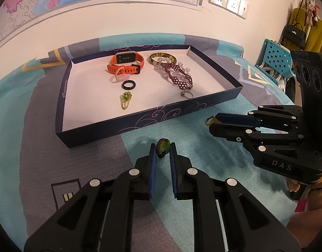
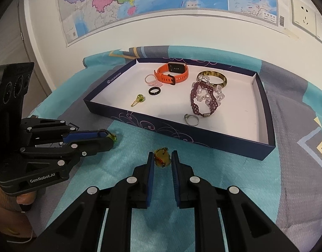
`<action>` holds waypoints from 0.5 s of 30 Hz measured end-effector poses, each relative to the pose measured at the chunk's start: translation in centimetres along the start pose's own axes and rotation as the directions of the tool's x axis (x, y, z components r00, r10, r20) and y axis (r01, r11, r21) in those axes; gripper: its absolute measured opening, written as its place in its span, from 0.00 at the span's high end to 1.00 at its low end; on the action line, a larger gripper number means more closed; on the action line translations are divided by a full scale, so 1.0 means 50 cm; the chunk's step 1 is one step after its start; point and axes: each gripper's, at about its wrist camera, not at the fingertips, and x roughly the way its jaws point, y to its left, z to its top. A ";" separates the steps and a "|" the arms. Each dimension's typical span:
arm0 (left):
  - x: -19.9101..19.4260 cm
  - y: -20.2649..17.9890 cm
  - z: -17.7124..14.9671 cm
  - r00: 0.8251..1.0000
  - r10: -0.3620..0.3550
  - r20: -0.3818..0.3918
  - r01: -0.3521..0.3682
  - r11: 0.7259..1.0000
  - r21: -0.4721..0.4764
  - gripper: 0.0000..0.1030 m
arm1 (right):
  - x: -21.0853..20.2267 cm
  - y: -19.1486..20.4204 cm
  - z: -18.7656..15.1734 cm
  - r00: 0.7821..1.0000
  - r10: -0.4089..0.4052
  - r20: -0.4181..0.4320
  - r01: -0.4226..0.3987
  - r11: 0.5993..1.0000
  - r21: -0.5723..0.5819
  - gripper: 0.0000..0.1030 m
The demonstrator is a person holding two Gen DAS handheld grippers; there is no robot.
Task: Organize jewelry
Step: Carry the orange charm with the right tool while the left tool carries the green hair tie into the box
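My left gripper [image 1: 163,150] is shut on a small green-stone pendant [image 1: 163,146], just above the cloth in front of the tray; in the right wrist view this gripper [image 2: 112,137] comes in from the left with the pendant [image 2: 114,138] at its tips. My right gripper [image 2: 163,157] is shut on a small yellow pendant with a red-yellow cord [image 2: 162,157]; the left wrist view shows it [image 1: 211,124] at the right, its cord loop [image 1: 209,120] sticking out. A dark blue tray [image 1: 140,115] [image 2: 181,134] holds an orange watch [image 1: 127,63], bangle [image 1: 163,58], purple bead bracelet [image 1: 179,76] and rings.
Inside the tray also lie a black ring [image 1: 129,84], a green-stone earring with gold chain [image 1: 125,99] and a silver ring [image 1: 187,94]. A teal and grey patterned cloth [image 1: 98,159] covers the table. A wall with maps stands behind; a blue basket [image 1: 276,56] sits far right.
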 end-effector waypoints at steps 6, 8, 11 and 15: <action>-0.009 -0.003 0.001 1.000 0.008 0.011 -0.008 1.000 -0.001 0.87 | -0.004 -0.003 -0.001 1.000 0.001 0.005 -0.001 1.000 0.004 0.86; -0.010 -0.004 0.001 1.000 0.009 0.012 -0.009 1.000 -0.002 0.87 | -0.005 -0.004 -0.002 1.000 0.001 0.006 -0.001 1.000 0.006 0.86; -0.011 -0.004 0.001 1.000 0.014 0.014 -0.014 1.000 -0.001 0.87 | -0.005 -0.007 -0.002 1.000 0.002 0.008 -0.002 1.000 0.009 0.86; -0.014 -0.006 0.002 1.000 0.020 0.017 -0.020 1.000 0.001 0.87 | -0.008 -0.009 -0.002 1.000 0.002 0.013 -0.003 1.000 0.012 0.86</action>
